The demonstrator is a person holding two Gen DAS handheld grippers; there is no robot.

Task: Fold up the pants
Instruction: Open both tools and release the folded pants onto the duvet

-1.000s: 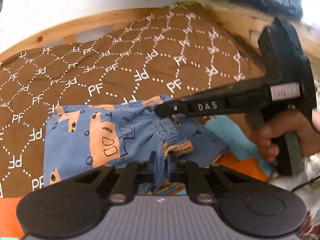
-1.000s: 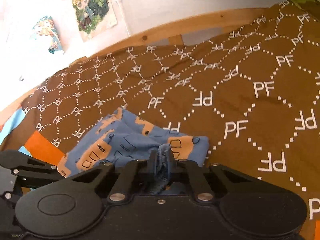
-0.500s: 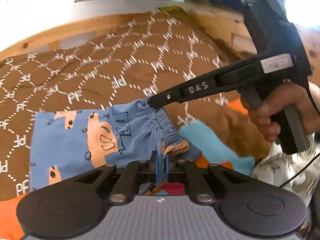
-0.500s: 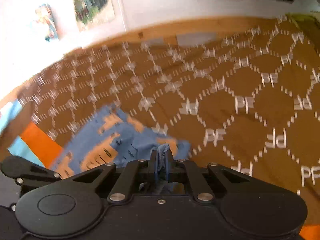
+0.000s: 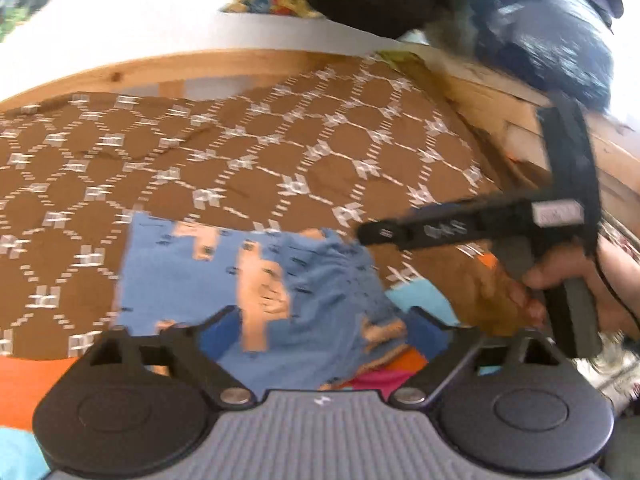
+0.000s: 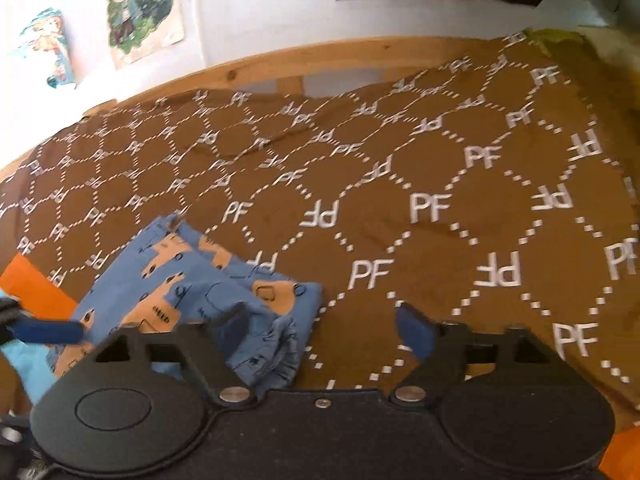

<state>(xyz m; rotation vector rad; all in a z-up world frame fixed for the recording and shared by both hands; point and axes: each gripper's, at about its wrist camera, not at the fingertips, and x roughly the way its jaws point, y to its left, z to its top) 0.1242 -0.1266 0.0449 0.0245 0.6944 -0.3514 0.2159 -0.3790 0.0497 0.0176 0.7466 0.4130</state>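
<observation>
Pants (image 5: 256, 280) lie folded near the brown bedspread's (image 6: 400, 184) front edge. Left gripper (image 5: 320, 332) and right gripper (image 6: 320, 328) just sprang apart, gripping nothing (left view blurred, waistband partly hidden).

2 close, downward-angled views, shared pants (image 5: 280, 280)

Right gripper (image 6: 324, 328) has just sprung its jaws wide, and nothing's pinched between them now. The blue pants (image 6: 192, 280) with orange print lie folded on the brown PF-patterned blanket (image 6: 400, 160), the gathered waistband bunched just by the left finger. Cartoon posters (image 6: 140, 4) hang on the wall behind.
</observation>
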